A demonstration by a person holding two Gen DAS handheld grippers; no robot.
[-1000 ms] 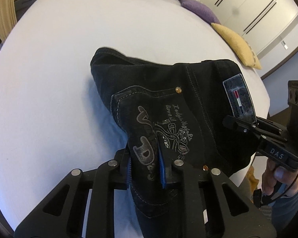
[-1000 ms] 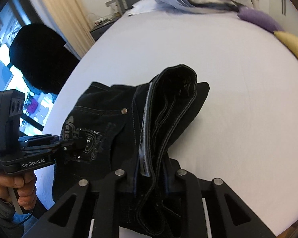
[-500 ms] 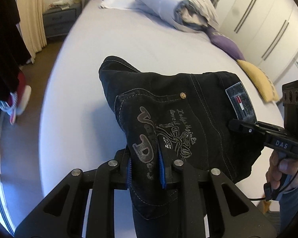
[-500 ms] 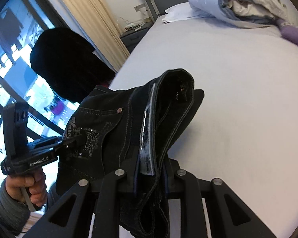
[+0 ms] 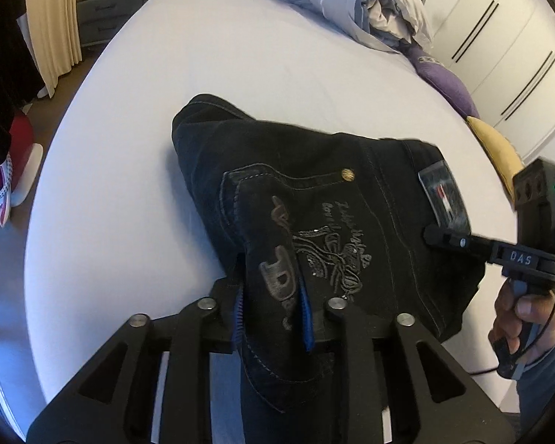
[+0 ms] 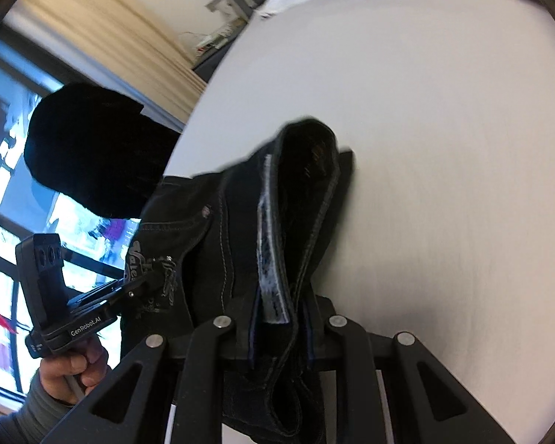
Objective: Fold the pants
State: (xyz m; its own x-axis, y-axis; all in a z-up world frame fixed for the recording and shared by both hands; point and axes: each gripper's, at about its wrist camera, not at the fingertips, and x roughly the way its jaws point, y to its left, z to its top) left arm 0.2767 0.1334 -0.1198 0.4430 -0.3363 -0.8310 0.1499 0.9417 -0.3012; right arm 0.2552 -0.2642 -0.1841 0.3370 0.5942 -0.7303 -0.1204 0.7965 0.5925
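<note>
Black pants (image 5: 314,170) lie folded and bunched on the white bed (image 5: 240,55), back pocket with grey embroidery (image 5: 325,244) facing up. My left gripper (image 5: 272,314) has the pocket fold between its blue pads. Its jaws are opening, but the cloth still fills the gap. My right gripper (image 6: 281,318) has the waistband fold with its pale label strip (image 6: 272,259) between its pads. These jaws are opening too, and the pads still touch the cloth. Each view shows the other gripper (image 5: 436,235) (image 6: 137,288) in a hand at the pants' far side.
A rolled duvet (image 5: 370,11), a purple pillow (image 5: 444,81) and a yellow pillow (image 5: 499,151) lie along the bed's far right. At the left are a nightstand (image 5: 103,11), a curtain (image 5: 51,18) and shoes (image 5: 14,177) on the floor. A dark garment (image 6: 92,148) hangs by the window.
Both grippers have drawn back along the bed with the pants, so more of the bed's head and the floor shows. The pads of both stand slightly wider apart.
</note>
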